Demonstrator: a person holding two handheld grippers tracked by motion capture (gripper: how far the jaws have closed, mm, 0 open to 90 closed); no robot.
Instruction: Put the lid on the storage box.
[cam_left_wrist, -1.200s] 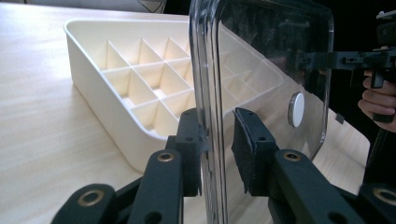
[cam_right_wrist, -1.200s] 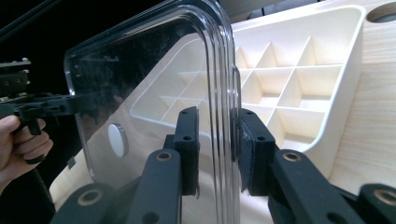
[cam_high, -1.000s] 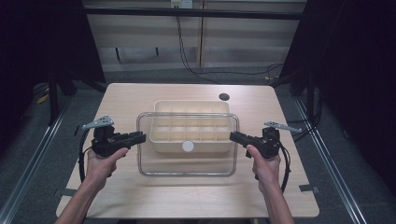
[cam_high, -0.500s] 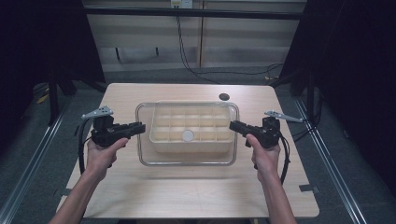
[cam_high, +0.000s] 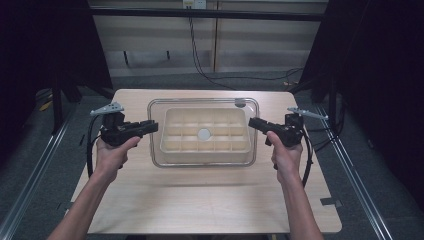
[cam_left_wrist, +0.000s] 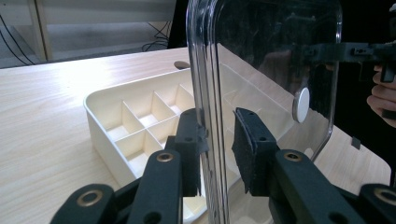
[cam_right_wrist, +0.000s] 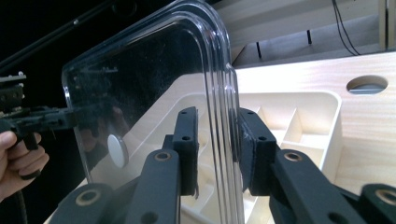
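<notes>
While both hands carry the clear plastic lid (cam_high: 204, 102) level above the cream divided tray (cam_high: 205, 145), the job looks like a matter of keeping the two ends at the same height and lining the rim up squarely before lowering it. The left gripper (cam_high: 151, 126) has its fingers (cam_left_wrist: 190, 154) closed narrow on the lid's left edge, and the right gripper (cam_high: 254, 123) has its fingers (cam_right_wrist: 187, 149) closed the same way on the right edge, so the lid hangs between them over the middle of the table (cam_high: 200, 200).

From where I stand, the lid sits a little off from the tray, its far rim reaching beyond the tray's far wall, so I would ease it back toward the person until all four rounded corners match. Going down slowly and evenly should stop one side catching on the tray's lip. A small white round knob (cam_high: 204, 133) marks the lid's centre and makes a handy check against the tray's middle.

As for the tray, its compartments are laid out in a grid by thin walls, and every one I can see is bare.
</notes>
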